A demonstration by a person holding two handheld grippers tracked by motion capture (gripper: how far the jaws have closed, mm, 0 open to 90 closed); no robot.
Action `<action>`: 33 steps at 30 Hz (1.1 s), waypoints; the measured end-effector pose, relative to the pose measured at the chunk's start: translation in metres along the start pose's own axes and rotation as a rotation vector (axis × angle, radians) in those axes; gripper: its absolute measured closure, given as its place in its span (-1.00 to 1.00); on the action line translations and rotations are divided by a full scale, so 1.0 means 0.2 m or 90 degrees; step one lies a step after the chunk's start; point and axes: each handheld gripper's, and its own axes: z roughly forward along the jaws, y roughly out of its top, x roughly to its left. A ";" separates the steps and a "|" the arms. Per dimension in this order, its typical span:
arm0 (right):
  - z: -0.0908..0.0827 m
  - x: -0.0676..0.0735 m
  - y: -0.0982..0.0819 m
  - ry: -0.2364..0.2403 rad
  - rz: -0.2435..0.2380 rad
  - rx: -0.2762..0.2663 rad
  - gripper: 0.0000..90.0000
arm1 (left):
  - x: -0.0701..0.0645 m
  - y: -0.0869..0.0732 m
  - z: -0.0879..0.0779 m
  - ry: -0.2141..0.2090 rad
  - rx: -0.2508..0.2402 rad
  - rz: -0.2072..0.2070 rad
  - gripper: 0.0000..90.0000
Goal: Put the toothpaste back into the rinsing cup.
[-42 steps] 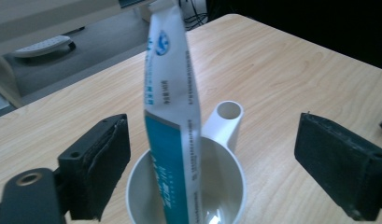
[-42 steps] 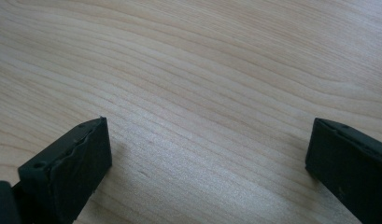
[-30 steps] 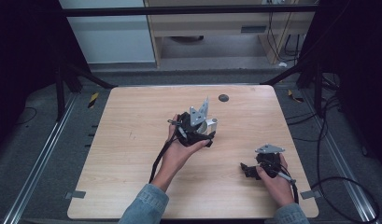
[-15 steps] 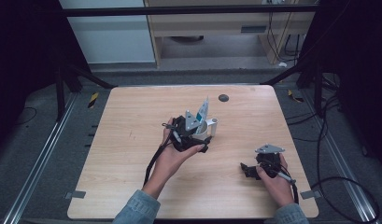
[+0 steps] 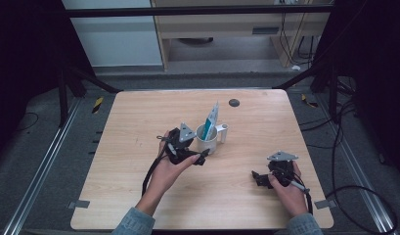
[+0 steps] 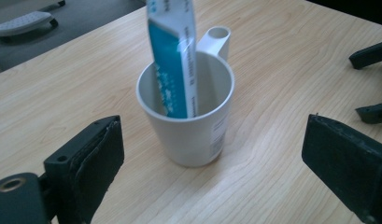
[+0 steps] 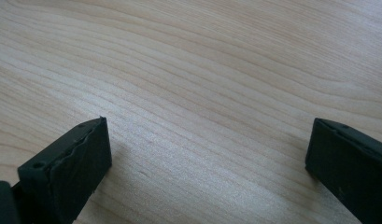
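The left tool (image 5: 200,157), jaws spread wide and gripping nothing, sits low just beside the white plastic cup with a tube-shaped side handle (image 6: 189,122), which stands upright near the middle of the pale wooden bench (image 5: 139,122); the teal-and-white flat toothpaste tube (image 6: 172,56) leans inside it, its top cut off in the left gripper view and its print too blurred to read. The left hand (image 5: 164,169) wraps the tool body from behind, forearm angled in from the bottom edge. The right tool (image 5: 258,178), jaws likewise apart over bare wood, rests well apart near the bench's right front, its hand (image 5: 288,188) curled around it.
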 end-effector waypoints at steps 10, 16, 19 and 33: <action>0.00 0.00 0.00 0.001 0.001 0.000 -0.99 | 0.16 -0.10 -0.06 0.037 0.025 -0.032 -0.88; 0.00 0.00 0.00 0.000 0.000 0.000 -0.99 | 0.24 -0.18 -0.07 0.050 0.042 -0.066 -0.88; 0.00 0.00 0.00 0.001 0.001 0.000 -0.99 | 0.29 -0.22 -0.07 0.060 0.052 -0.075 -0.88; 0.00 0.00 0.00 0.001 0.001 0.000 -0.99 | 0.45 -0.40 -0.04 0.081 0.094 -0.133 -0.86</action>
